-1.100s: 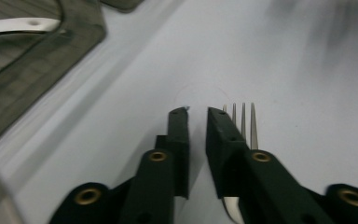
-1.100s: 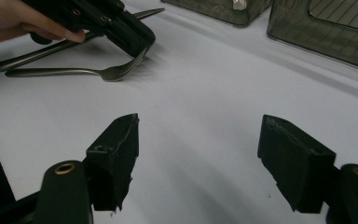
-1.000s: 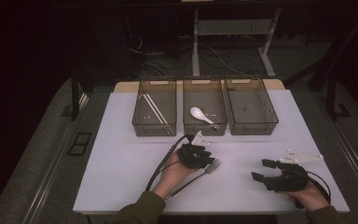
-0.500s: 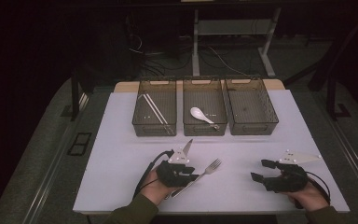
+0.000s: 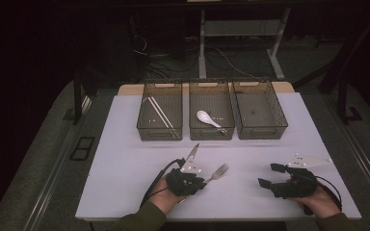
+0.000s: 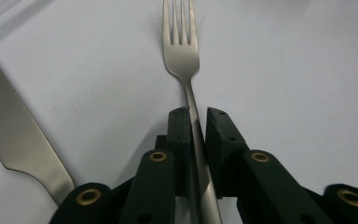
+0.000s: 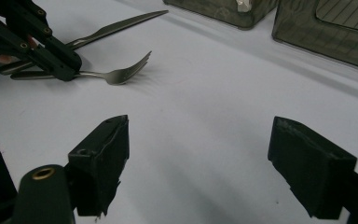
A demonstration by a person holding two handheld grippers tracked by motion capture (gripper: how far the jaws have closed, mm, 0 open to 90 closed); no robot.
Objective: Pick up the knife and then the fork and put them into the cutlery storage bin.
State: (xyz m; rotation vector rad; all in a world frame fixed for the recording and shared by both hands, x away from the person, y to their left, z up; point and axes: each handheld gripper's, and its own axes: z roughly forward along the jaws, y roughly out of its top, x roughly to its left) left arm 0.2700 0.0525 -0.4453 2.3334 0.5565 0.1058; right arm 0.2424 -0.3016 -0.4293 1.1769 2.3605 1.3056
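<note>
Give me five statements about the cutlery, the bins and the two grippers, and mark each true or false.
1. The left gripper has its jaws closed on the fork handle. True.
2. The right gripper holds a knife. False: its jaws stand wide apart with nothing between them.
3. The white spoon lies in the middle bin. True.
4. The knife lies in the right bin. False: it lies on the table beside the fork.
5. The fork's tines point toward the bins. True.

The fork's (image 6: pixel 181 51) handle end is hidden under the tongs, and the knife (image 6: pixel 14 140) (left gripper view) is cut off.
</note>
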